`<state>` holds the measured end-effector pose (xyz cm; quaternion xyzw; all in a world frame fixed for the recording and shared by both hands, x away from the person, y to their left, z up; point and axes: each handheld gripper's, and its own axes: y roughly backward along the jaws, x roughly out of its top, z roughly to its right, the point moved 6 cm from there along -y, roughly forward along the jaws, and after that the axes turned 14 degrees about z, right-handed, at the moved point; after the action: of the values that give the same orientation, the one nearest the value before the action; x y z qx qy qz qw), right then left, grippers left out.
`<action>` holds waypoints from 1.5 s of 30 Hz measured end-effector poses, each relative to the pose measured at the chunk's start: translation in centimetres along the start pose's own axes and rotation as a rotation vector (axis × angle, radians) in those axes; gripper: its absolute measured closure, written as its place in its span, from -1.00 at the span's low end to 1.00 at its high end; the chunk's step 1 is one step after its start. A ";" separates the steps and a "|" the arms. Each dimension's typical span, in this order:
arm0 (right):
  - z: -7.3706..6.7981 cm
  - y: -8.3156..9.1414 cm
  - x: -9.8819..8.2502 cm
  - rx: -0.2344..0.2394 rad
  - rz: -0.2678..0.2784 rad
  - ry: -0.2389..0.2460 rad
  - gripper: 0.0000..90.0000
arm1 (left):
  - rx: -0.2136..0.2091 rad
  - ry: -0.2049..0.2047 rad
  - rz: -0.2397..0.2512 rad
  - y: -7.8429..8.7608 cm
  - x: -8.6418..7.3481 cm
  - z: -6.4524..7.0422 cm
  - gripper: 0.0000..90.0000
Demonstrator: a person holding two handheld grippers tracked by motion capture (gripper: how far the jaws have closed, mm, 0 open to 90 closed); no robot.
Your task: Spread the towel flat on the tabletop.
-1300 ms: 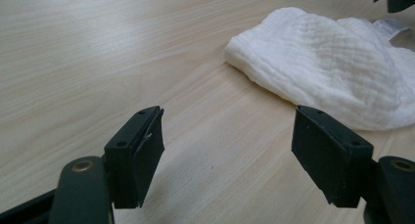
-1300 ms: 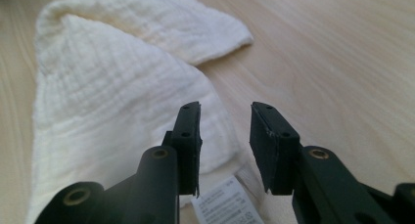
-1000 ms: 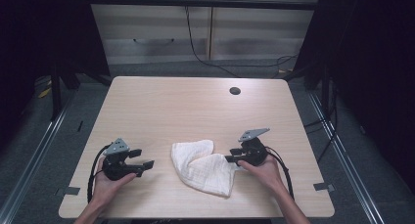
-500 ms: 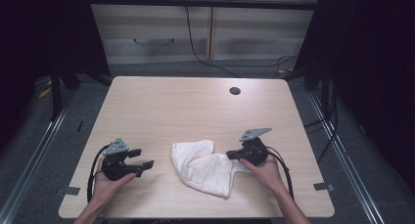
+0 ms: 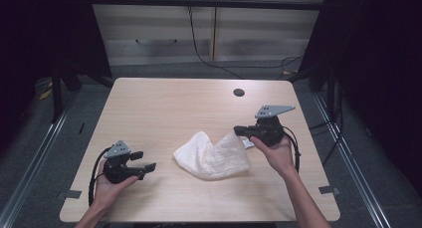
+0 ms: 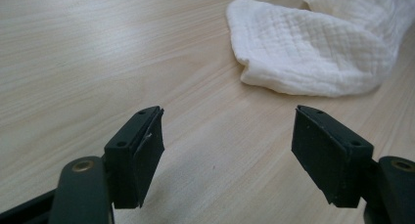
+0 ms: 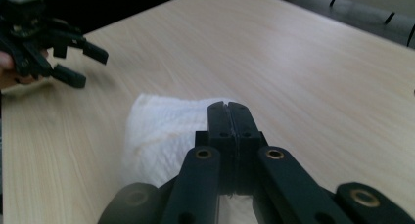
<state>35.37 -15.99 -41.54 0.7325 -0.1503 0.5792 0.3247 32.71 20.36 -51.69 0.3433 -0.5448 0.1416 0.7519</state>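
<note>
A: White cloth [image 5: 211, 158], crumpled on the near middle of the table [image 5: 164, 103], one corner pulled up toward the right.

B: Pinched by the right gripper [image 5: 238, 131]; jaws closing just now, pressed together on that corner, held clear of the wood. Probably lifted to let the folds drop open.

A: And the left gripper [image 5: 149, 169]?

B: Low over the table, well apart from the cloth, jaws wide apart with nothing between. Likely waiting for a second corner.

A: Seen along the right jaws?

B: Closed tight in front of the cloth [image 7: 166, 136]; the pinched edge itself hidden behind them.

A: From the left gripper view?

B: Cloth [image 6: 313, 53] cut off at the top right, so the raised corner hard to make out. Layers underneath the heap impossible to count.
</note>
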 end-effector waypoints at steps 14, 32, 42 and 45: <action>-5.0 1.0 1.2 0.111 0.076 0.054 1.00 | 0.010 0.003 0.001 0.1 0.0 -0.1 -0.38; -3.8 0.5 -12.7 0.080 -0.253 -0.101 1.00 | -0.003 -0.004 -0.012 -1.0 0.4 0.2 -0.19; -2.8 -0.2 -13.4 0.063 -0.276 -0.114 1.00 | -0.095 0.005 -0.012 -4.8 2.7 1.1 0.18; -2.7 -0.1 -13.5 0.058 -0.284 -0.122 1.00 | -0.124 0.048 -0.011 -6.7 3.0 1.5 0.27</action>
<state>29.61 -16.26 -54.05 0.7891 -0.0478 0.4862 0.3724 36.68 13.98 -51.09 0.2958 -0.5326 0.1116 0.7851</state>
